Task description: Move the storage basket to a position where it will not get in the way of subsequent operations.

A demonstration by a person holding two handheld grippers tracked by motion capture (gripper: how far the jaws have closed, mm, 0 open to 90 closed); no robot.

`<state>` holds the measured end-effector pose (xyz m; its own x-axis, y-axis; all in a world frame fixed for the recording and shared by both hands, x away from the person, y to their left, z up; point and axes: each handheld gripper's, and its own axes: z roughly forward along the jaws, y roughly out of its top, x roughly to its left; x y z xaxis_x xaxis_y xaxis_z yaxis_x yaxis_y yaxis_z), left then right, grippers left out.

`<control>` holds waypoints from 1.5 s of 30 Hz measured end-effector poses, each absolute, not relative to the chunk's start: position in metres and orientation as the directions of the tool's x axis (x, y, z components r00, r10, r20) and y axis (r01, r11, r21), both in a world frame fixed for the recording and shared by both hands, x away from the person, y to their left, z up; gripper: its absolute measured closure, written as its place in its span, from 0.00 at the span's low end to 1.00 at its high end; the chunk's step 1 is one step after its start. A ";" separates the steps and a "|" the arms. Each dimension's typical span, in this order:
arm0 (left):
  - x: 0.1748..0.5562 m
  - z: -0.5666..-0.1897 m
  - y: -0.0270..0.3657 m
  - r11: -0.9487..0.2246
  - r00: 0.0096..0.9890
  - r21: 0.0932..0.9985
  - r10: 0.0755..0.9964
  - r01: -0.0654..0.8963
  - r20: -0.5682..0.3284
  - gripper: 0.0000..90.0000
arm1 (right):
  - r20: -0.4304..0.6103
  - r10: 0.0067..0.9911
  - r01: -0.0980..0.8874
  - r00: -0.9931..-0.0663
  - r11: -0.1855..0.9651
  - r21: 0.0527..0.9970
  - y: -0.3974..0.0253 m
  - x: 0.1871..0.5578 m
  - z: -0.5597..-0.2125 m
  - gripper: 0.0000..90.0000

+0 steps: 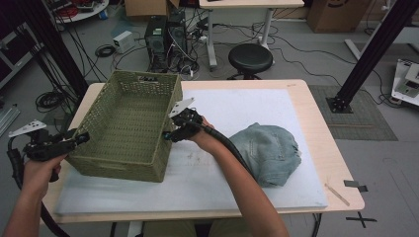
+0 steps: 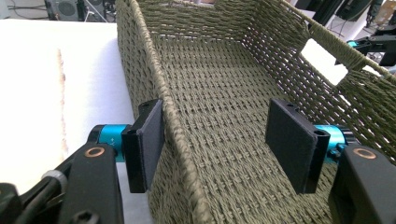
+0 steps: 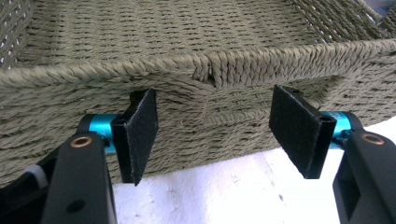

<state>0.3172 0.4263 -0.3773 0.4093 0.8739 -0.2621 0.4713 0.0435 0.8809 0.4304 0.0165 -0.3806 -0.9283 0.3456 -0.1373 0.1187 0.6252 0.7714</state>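
Observation:
An olive woven basket (image 1: 123,167) stands empty on the left half of a white foam mat (image 1: 197,182). My left gripper (image 1: 84,138) is open at the basket's left wall. In the left gripper view it (image 2: 215,140) straddles the rim of the basket (image 2: 219,79), one jaw outside and one inside. My right gripper (image 1: 168,134) is open at the right wall. In the right gripper view its jaws (image 3: 214,128) face the outer side of the basket (image 3: 187,63) just below the rim. A crumpled blue denim garment (image 1: 269,150) lies on the mat to the right.
The mat covers most of a light wooden table (image 1: 323,143). A wooden stick (image 1: 337,194) lies near the table's front right corner. Beyond the table are a black stool (image 1: 250,58), computer towers (image 1: 165,34) and cables on the floor.

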 end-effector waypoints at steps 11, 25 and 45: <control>0.301 -0.378 0.438 0.067 0.378 0.882 0.886 0.466 -0.267 0.42 | -0.144 0.336 0.108 -0.931 0.629 0.770 0.033 0.432 -0.380 0.38; 0.284 -0.379 0.452 0.086 0.354 0.885 0.895 0.458 -0.270 0.42 | -0.132 0.328 0.108 -0.935 0.619 0.778 0.052 0.433 -0.382 0.39; 0.276 -0.379 0.473 0.106 0.317 0.883 0.909 0.456 -0.273 0.42 | -0.097 0.301 0.112 -0.949 0.606 0.787 0.076 0.433 -0.384 0.40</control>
